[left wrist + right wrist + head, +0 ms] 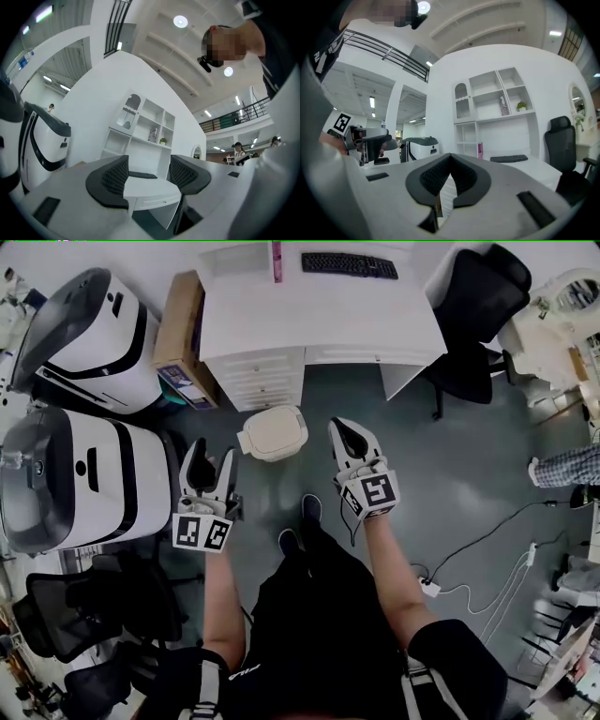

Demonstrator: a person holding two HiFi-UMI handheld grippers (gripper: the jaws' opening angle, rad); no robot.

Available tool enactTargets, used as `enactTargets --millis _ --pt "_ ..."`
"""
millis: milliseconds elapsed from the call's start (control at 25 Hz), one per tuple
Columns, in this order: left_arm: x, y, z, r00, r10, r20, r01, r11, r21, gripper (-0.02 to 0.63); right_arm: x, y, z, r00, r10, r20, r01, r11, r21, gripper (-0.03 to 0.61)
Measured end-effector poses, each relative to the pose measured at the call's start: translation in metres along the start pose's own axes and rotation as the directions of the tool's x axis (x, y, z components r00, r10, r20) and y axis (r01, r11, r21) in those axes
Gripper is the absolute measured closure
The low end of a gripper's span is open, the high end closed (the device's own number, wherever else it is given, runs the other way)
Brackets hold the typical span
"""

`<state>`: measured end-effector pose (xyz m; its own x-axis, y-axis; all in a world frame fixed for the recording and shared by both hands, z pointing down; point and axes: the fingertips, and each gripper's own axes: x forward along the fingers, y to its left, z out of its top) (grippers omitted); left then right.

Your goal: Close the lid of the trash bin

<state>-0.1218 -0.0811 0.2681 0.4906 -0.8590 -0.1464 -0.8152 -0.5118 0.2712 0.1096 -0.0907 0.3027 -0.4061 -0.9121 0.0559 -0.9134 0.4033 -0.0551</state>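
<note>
Small cream plastic trash bin sits on grey floor just before white counter, lid looks down. Left hand-held gripper released, jaws apart, empty. Right hand-held gripper clenched, empty. Neither touches bin.

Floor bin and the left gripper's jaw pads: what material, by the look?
Trash bin: probably moulded plastic, cream, matte. The rounded corners and smooth, even surface suggest it.
Pads: black, likely rubber or soft plastic, with a fine dimpled grid texture.
Neither is certain from looks alone.

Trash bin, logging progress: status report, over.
Left gripper open, empty; right gripper shut, empty. Trash bin lid looks down. Nothing in the way.
</note>
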Motion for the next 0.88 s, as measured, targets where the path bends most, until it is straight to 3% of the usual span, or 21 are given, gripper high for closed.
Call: enactTargets --millis 360,880 --pt "-0.101 -0.046 0.041 1.0 0.002 -0.011 0.0 0.995 0.098 0.328 -0.095 0.056 0.042 0.999 -0.013 0.036 0.014 0.999 -0.03 0.574" --pt "-0.149 -0.09 0.054 1.0 0.019 -0.017 -0.016 0.987 0.16 0.328 -0.134 0.085 0.054 0.999 0.041 0.026 -0.039 0.997 -0.066 0.574"
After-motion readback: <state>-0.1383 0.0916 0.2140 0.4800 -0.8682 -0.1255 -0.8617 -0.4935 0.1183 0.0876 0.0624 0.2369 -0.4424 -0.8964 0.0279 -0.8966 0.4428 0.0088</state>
